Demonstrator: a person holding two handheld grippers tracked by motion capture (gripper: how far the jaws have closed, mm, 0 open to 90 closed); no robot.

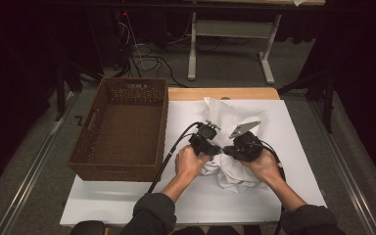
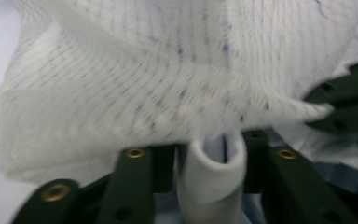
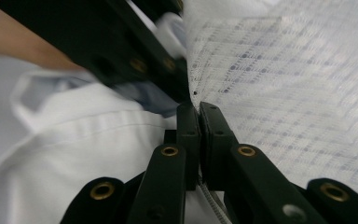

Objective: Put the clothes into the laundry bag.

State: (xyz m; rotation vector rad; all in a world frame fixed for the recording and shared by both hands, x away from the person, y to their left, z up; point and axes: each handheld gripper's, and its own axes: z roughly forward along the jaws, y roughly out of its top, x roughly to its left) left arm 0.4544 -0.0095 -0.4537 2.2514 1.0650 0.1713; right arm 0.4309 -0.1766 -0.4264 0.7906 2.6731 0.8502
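My right gripper (image 3: 199, 109) is clamped on the white shirt (image 1: 230, 122) mid-table, right of the wicker basket (image 1: 122, 128), pinning it so my left gripper (image 2: 200, 154), jaws parted around a thick fold, can likely regrip for folding.

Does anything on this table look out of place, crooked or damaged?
Nothing looks damaged or spilled. The white cloth lies crumpled in a heap on the white table, not flat. The brown basket hangs over the table's left edge. Both claws, left and right, are at the cloth.
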